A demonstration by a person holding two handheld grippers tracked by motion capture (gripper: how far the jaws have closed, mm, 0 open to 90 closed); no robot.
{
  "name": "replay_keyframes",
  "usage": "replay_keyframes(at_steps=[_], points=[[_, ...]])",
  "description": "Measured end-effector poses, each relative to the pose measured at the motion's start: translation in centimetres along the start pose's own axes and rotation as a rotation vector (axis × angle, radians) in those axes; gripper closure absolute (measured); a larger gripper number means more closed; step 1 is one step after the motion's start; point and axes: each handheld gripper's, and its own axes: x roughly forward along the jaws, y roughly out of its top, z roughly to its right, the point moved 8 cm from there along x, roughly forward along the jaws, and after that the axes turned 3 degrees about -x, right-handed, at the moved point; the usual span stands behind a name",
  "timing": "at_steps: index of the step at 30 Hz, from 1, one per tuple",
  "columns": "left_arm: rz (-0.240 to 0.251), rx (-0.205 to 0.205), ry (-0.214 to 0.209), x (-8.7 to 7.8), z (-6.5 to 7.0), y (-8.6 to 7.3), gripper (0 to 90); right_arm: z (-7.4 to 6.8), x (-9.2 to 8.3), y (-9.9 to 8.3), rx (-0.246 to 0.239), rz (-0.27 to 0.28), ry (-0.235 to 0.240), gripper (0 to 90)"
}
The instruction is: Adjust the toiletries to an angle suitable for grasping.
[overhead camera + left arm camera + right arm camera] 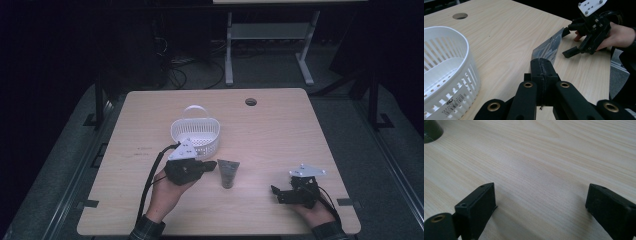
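White slotted basket point(196, 134) with handle at table point(280, 130) centre, toward 12 o'clock of left tongs point(209, 165); nothing visible inside. Grey tube point(228, 173) flat on table at 3 o'clock of left tongs, flat end just beside their tips. Left tongs pressed together, gripping nothing. Right tongs point(281, 194) at 4 o'clock of tube, spread wide over bare wood, well apart from it.

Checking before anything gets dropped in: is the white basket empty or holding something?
Empty as far as visible: the white basket shows bare floor in the left gripper view.
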Motion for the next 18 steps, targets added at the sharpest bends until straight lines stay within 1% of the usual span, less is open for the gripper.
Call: replay_keyframes(at_steps=[1, 9, 18], points=[[-0.003, 0.006, 0.001, 0.09, -0.07, 0.08, 89.6, 0.03, 0.02, 0.02, -0.002, 0.0, 0.0, 8.6], [-0.009, 0.015, 0.008, 0.65, -0.28, 0.35, 89.6, 0.09, 0.07, 0.06, -0.005, 0.002, -0.002, 8.6], [-0.008, 0.016, 0.013, 0.97, -0.74, 0.61, 89.6, 0.09, 0.07, 0.06, -0.005, 0.002, -0.002, 8.6]])
